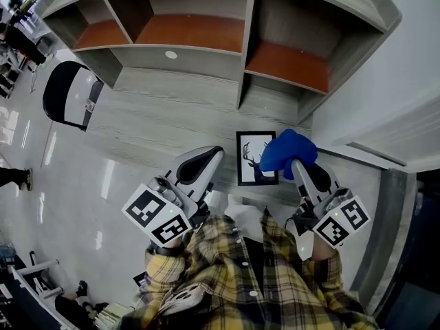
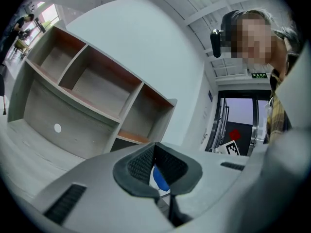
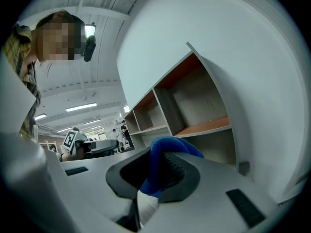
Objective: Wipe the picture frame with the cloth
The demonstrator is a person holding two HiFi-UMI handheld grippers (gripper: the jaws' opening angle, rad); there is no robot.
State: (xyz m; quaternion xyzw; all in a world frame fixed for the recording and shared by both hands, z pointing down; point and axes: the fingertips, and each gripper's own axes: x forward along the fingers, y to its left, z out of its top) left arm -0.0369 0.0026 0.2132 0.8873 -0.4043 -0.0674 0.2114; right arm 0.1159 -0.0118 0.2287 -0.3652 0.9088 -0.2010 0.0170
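The picture frame point(image 1: 256, 158), black-edged with a deer print, lies flat on the grey desk point(image 1: 165, 115) near its front edge. A bunched blue cloth point(image 1: 289, 151) hangs over the frame's right edge, with my right gripper point(image 1: 297, 162) shut on it; the right gripper view shows the blue cloth point(image 3: 163, 161) wedged between the dark pads. My left gripper point(image 1: 214, 151) is shut with nothing in it, just left of the frame. In the left gripper view a sliver of the blue cloth point(image 2: 160, 179) shows behind the closed left gripper point(image 2: 156, 171).
A shelf unit point(image 1: 206, 33) with orange-brown boards stands at the back of the desk. White wall point(image 1: 399, 95) runs along the right. A black chair point(image 1: 69, 95) sits on the glossy floor to the left. The wearer's plaid shirt point(image 1: 254, 280) fills the bottom.
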